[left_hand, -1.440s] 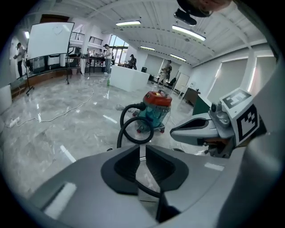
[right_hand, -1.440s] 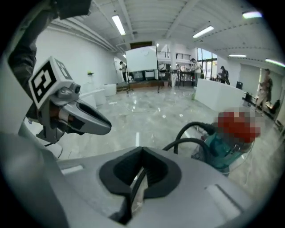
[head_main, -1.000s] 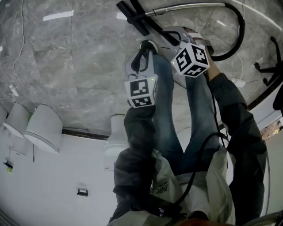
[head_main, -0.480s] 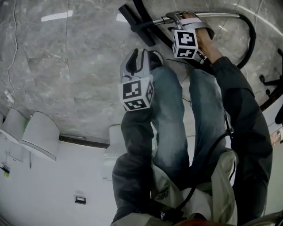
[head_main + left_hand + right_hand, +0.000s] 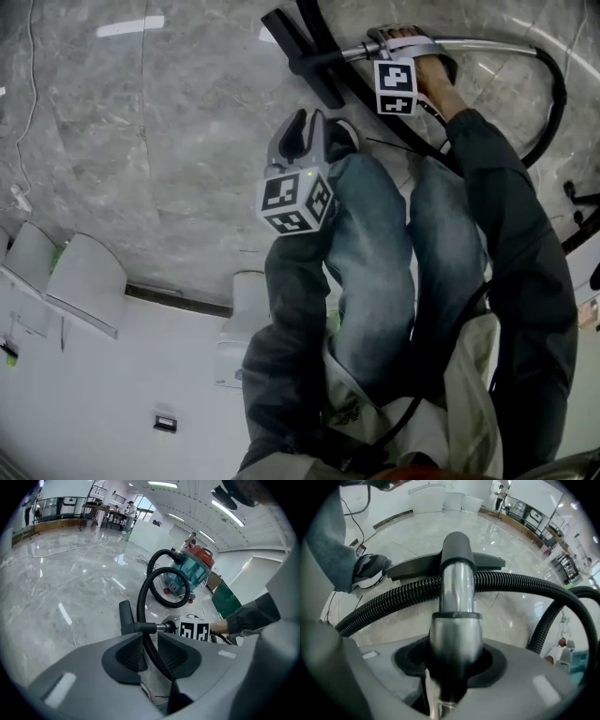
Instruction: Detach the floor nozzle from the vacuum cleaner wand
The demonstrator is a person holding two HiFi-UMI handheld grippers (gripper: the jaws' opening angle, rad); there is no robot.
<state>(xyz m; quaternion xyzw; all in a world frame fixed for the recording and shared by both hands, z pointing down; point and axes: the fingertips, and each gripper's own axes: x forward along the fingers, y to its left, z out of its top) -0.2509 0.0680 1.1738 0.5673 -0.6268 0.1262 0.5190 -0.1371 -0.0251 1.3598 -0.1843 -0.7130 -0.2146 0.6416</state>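
The black floor nozzle lies on the grey marble floor, joined to the metal wand. My right gripper points straight down over the wand close behind the nozzle. In the right gripper view the wand fills the gap between the jaws of the right gripper, which are closing on it, and the nozzle lies beyond. My left gripper hovers over a shoe, jaws slightly open, nothing between them. From the left gripper I see the nozzle and wand ahead.
A black ribbed hose loops from the wand across the floor to a red and blue canister vacuum. The person's jeans-clad legs and shoe stand just behind the wand. White bins sit at the left.
Both grippers have sunk toward the floor. The right one went from above the legs down onto the wand by the nozzle. The left one stayed near the shoe.
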